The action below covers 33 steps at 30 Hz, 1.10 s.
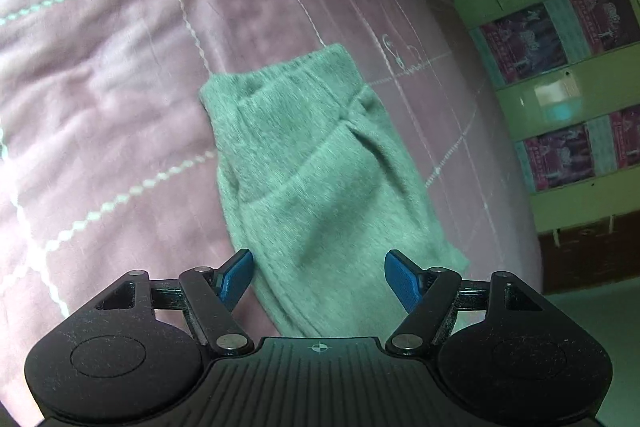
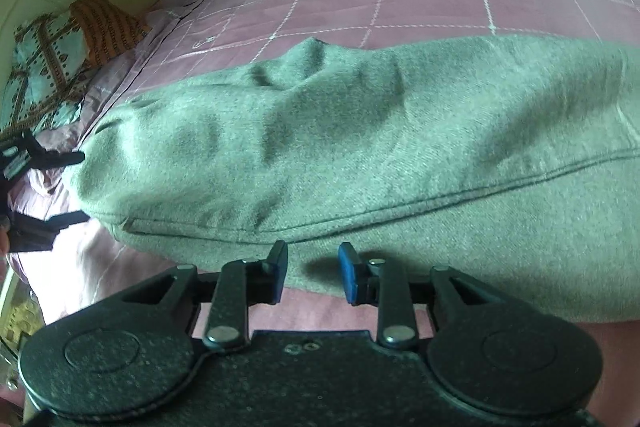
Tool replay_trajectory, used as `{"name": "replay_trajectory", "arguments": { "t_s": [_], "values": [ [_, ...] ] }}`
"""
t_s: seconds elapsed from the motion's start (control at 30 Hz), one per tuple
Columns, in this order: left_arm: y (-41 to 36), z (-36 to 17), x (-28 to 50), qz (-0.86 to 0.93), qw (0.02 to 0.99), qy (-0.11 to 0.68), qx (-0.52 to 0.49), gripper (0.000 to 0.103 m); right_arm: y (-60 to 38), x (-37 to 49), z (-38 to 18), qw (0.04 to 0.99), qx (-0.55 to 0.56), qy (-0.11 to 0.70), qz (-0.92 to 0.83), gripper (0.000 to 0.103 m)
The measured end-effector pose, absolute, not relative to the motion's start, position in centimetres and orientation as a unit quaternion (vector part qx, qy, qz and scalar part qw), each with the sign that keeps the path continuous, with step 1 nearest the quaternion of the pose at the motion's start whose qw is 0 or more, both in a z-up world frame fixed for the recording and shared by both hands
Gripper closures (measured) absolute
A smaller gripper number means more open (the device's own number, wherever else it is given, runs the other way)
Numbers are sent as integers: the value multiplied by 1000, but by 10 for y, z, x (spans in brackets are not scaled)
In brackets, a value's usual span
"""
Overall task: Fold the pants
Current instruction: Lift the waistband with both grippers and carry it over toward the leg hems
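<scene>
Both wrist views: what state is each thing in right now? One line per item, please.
Grey fleece pants: folded into a compact stack, lying flat on the bed, not gripped.
Left hand-held gripper: open, empty, over the near end of the pants.
Right hand-held gripper: open, empty, fingers at the pants' hemmed edge.
Pink checked quilt: spread out, mildly wrinkled.
Patterned teal and orange cloth: bunched at the bed's edge.
</scene>
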<state>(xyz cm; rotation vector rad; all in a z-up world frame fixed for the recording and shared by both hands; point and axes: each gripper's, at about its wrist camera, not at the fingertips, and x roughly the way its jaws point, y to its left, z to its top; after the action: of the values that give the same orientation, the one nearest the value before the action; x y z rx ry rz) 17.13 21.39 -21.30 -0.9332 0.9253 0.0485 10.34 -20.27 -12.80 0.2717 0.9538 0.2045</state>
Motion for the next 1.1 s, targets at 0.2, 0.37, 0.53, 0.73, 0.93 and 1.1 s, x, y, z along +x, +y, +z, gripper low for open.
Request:
{"name": "replay_trajectory", "arguments": {
  "t_s": [0.2,0.37,0.53,0.73,0.93,1.1],
  "values": [
    [220,-211,182,34,802,423,-420,85,-217,111,-135,861,181,468,83,74],
    [221,-195,187,21,817,418,-396,87,-240,122,-144,845,272,458,44,75],
    [236,-178,205,20,819,416,-394,87,-260,132,-163,818,370,441,4,94],
    [257,-156,221,20,838,401,-370,87,-228,101,-101,881,297,364,58,97],
    [260,-216,196,34,807,455,-374,87,-217,89,-142,866,239,438,45,98],
    [254,-195,193,34,819,439,-367,87,-219,84,-147,863,238,443,51,97]
  ]
}}
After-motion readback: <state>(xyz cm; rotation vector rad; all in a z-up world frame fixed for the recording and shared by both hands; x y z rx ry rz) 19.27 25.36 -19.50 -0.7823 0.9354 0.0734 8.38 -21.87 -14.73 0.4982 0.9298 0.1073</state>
